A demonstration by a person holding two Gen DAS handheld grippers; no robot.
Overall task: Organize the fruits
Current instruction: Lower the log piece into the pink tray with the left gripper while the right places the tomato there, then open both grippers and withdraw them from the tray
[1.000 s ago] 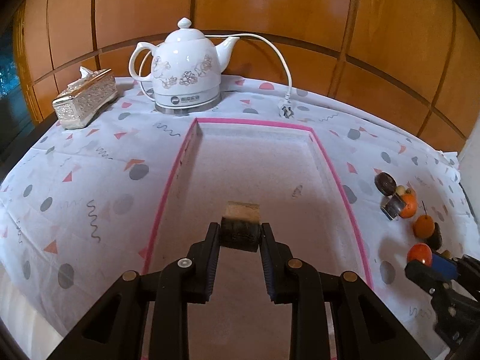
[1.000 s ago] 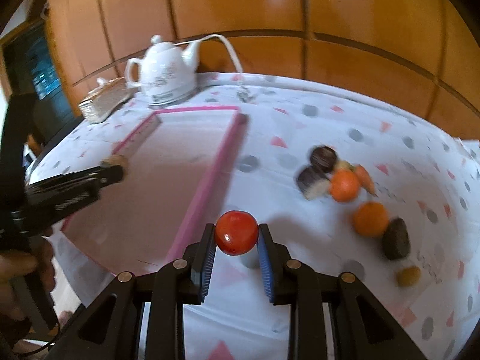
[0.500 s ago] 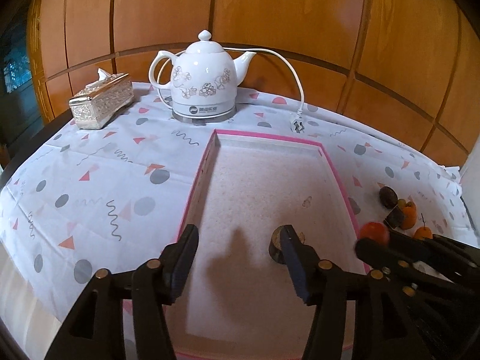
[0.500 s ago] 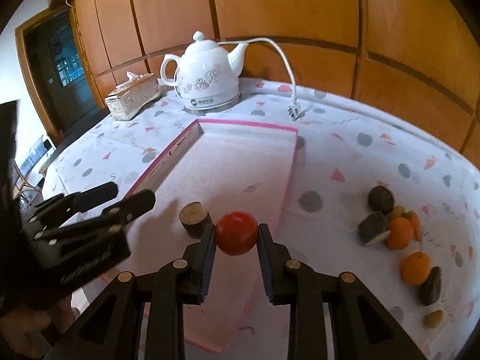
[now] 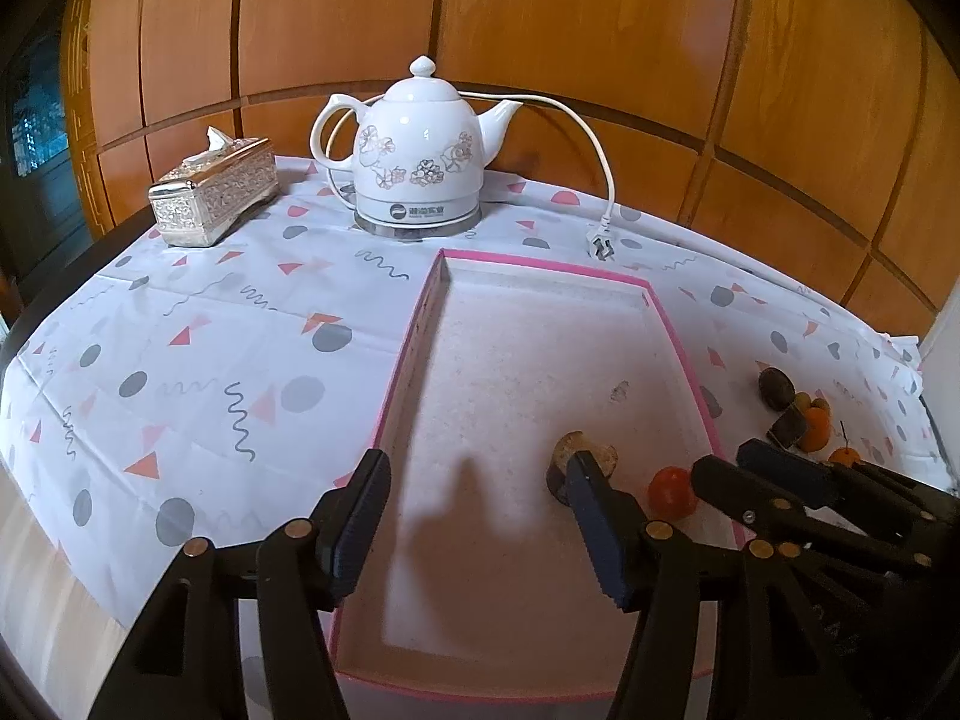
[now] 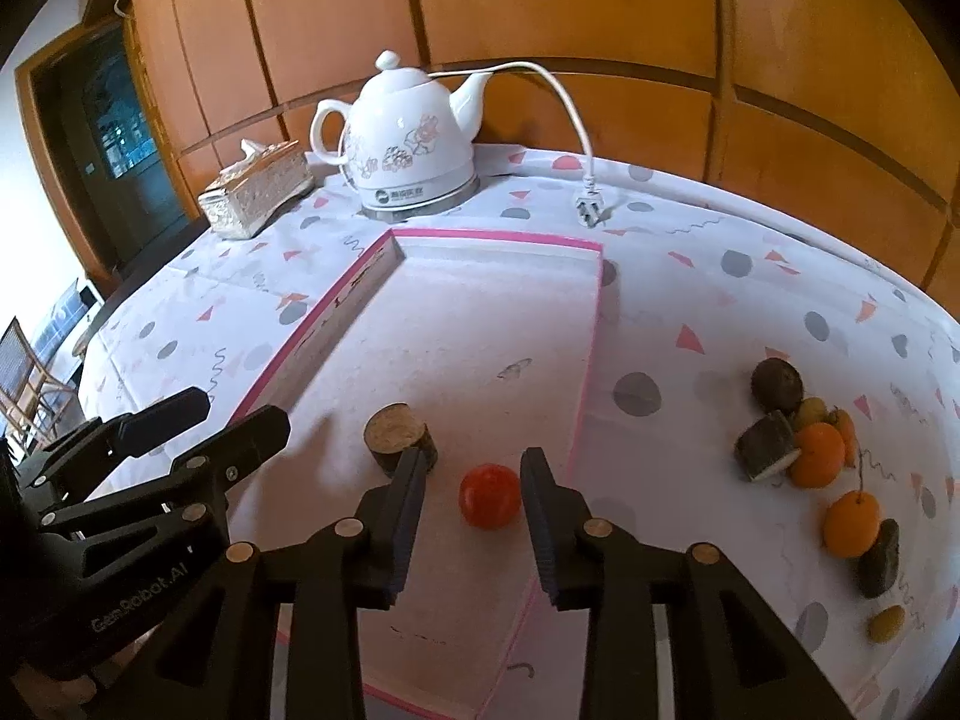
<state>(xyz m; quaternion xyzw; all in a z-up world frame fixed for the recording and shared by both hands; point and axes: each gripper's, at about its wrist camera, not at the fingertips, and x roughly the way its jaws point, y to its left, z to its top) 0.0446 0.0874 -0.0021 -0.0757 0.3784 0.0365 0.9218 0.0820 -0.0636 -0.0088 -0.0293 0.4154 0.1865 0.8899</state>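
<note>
A pink-rimmed tray (image 5: 420, 324) (image 6: 591, 324) lies on the patterned tablecloth. In it stand a brown cut fruit piece (image 6: 399, 438) (image 5: 585, 462) and a red tomato (image 6: 489, 495) (image 5: 672, 492). My right gripper (image 6: 474, 480) (image 5: 756, 468) is open, its fingers either side of the tomato, which rests on the tray floor. My left gripper (image 5: 480, 510) (image 6: 234, 414) is open and empty, left of the brown piece. More fruits lie on the cloth right of the tray: a dark round one (image 6: 777, 384), a cut brown piece (image 6: 765, 447), two oranges (image 6: 816, 456) (image 6: 852, 525).
A white teapot-style kettle (image 5: 420, 162) with a cord and plug (image 5: 603, 246) stands behind the tray. A silver tissue box (image 5: 213, 192) sits at the back left. Wood panelling runs behind the table. A dark fruit (image 6: 879, 558) and a small yellow one (image 6: 888, 624) lie near the right edge.
My left gripper let go of the brown piece in the tray and drew back. My right gripper carried the tomato over the tray, set it down beside the piece and opened.
</note>
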